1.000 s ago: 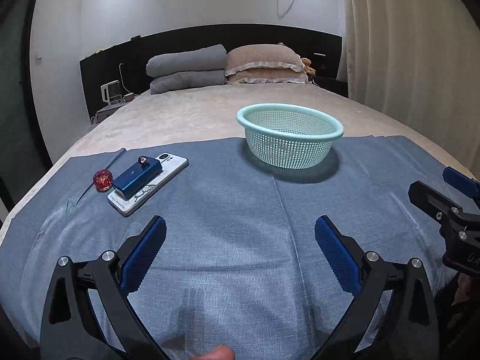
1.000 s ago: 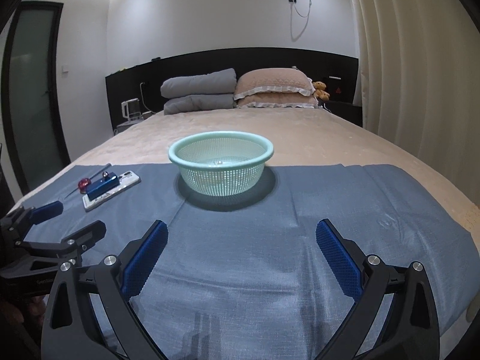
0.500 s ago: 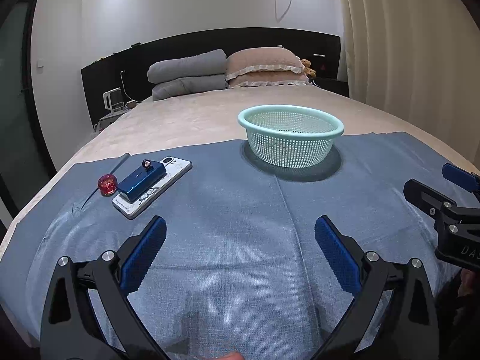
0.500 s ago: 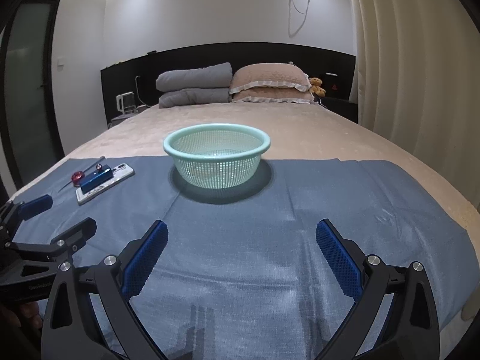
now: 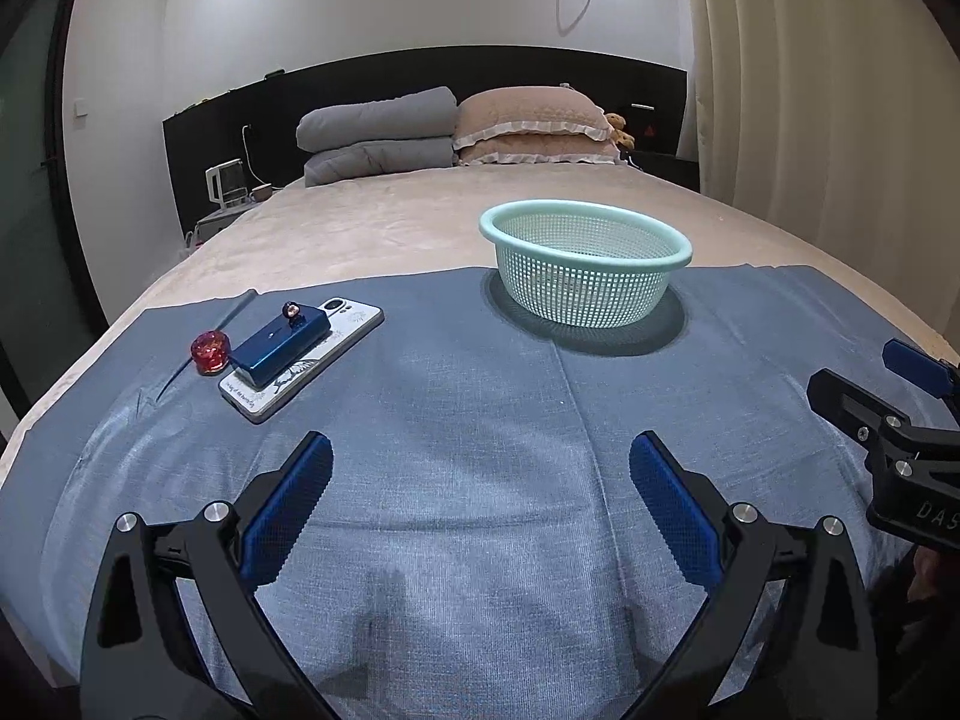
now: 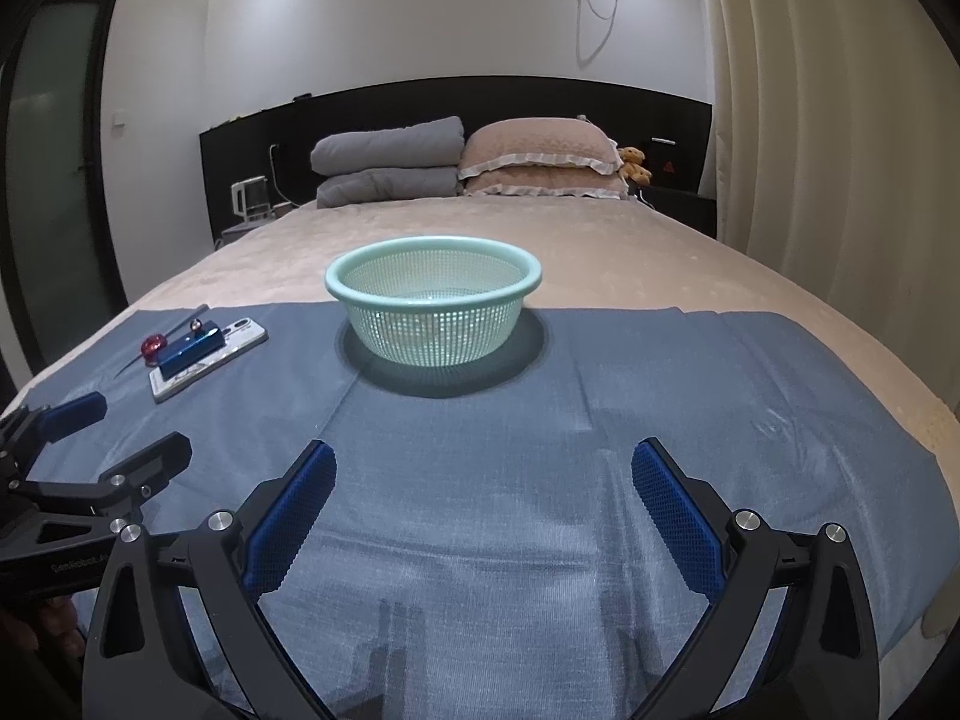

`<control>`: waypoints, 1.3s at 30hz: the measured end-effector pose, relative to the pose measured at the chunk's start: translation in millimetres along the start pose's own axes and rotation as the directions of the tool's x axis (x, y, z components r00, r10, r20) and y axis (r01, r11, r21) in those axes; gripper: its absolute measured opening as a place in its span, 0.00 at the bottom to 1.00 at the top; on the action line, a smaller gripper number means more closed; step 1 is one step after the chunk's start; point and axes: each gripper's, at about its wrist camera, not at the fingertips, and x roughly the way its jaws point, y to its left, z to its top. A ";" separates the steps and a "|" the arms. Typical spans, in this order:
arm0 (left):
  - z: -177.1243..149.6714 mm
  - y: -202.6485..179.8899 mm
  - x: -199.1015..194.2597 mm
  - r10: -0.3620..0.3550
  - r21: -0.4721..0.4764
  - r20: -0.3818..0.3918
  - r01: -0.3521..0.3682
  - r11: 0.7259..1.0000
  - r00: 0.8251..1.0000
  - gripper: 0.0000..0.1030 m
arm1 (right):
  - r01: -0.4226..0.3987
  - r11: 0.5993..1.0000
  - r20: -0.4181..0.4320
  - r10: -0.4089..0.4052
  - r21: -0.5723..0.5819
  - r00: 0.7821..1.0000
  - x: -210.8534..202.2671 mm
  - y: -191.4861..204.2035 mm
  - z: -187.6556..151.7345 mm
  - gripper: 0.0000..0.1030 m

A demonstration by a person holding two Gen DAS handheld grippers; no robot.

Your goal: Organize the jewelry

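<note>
Blue cloth (image 5: 468, 420) on the bed carries a mesh basket (image 5: 585, 264), with the red bead ornament (image 5: 210, 351) and small ring (image 5: 293, 307) well left of it beside and atop a phone-borne blue box (image 5: 282, 345); both the left gripper (image 5: 480, 504) and right gripper (image 6: 483, 510), jaws spread and empty, risk nudging these tiny pieces off or pinching cloth.

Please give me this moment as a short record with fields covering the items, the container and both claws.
surface: blue cloth spread over a bed
container: green mesh basket, upright on the cloth; contents too faint to tell
phone: white phone, flat on the cloth, left of the basket
box: blue box lying on the phone, a small ring-like piece on top
red piece: red bead-like ornament beside the box, on the cloth
left claw: open, holding nothing
right claw: open, holding nothing
</note>
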 end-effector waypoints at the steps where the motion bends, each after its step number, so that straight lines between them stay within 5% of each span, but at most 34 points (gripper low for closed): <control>1: 0.2 0.3 0.0 0.005 0.000 -0.004 -0.005 1.000 1.000 0.94 | -0.002 1.000 -0.001 0.002 0.000 1.000 0.6 0.0 -0.3 0.92; 6: -1.3 8.5 5.7 -0.018 -0.047 -0.047 0.016 0.999 0.999 0.94 | -0.005 1.000 -0.007 0.005 0.006 1.000 1.3 -0.4 0.0 0.92; 39: -3.6 -1.5 2.1 -0.023 0.015 -0.034 0.024 1.000 0.999 0.94 | -0.004 1.000 -0.033 0.004 0.002 0.999 6.2 -0.8 -3.4 0.92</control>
